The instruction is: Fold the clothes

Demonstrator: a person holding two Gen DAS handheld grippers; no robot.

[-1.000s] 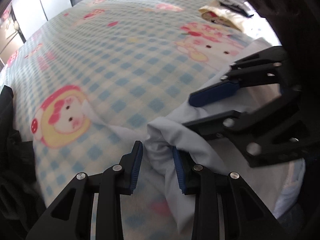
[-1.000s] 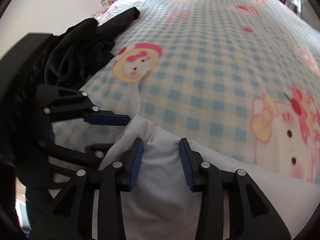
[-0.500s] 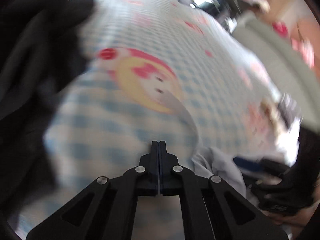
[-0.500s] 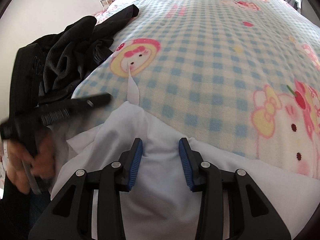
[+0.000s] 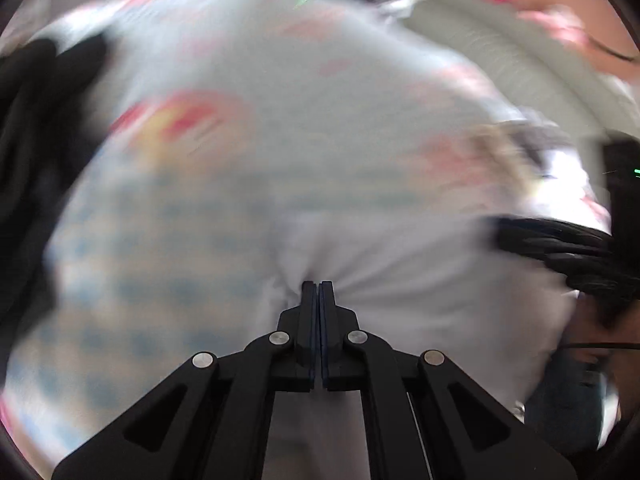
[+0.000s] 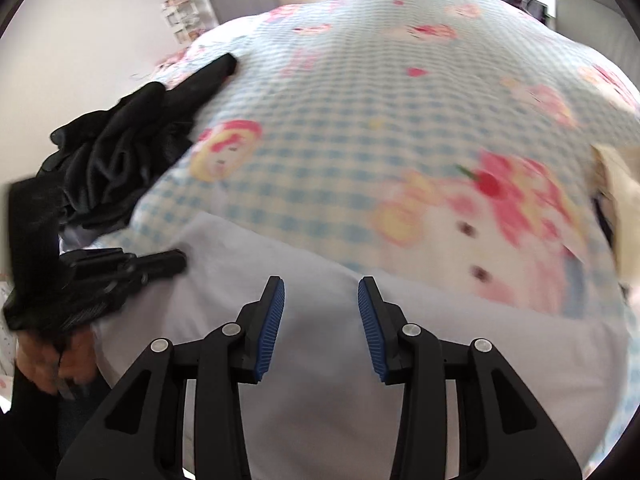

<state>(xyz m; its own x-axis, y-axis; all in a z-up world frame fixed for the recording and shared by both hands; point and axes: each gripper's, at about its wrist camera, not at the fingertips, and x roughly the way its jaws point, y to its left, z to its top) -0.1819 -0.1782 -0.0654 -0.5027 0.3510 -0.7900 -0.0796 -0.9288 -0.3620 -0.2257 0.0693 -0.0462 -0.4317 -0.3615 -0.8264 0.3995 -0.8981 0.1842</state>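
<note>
A white garment (image 6: 480,332) lies spread on the near part of a blue-checked blanket (image 6: 360,140) with cartoon prints. In the blurred left wrist view my left gripper (image 5: 318,286) is shut on a pinch of this white garment (image 5: 420,280), and creases fan out from the tips. My right gripper (image 6: 321,312) hovers over the cloth with its blue pads (image 6: 272,320) apart and nothing pressed between them. The left gripper (image 6: 120,272) shows at the left of the right wrist view, held by a hand (image 6: 52,360). The right gripper's fingers (image 5: 560,248) appear at the right edge of the left wrist view.
A heap of black clothes (image 6: 116,168) lies on the blanket's left side, and it shows as a dark mass (image 5: 24,120) in the left wrist view. A cream-coloured item (image 6: 624,200) sits at the right edge. White furniture and a door stand beyond the bed.
The left gripper's jaws went from open around a fold to shut on the white garment, and it rolled and swung sideways. The right gripper rose slightly, and the cloth beneath it now lies flatter.
</note>
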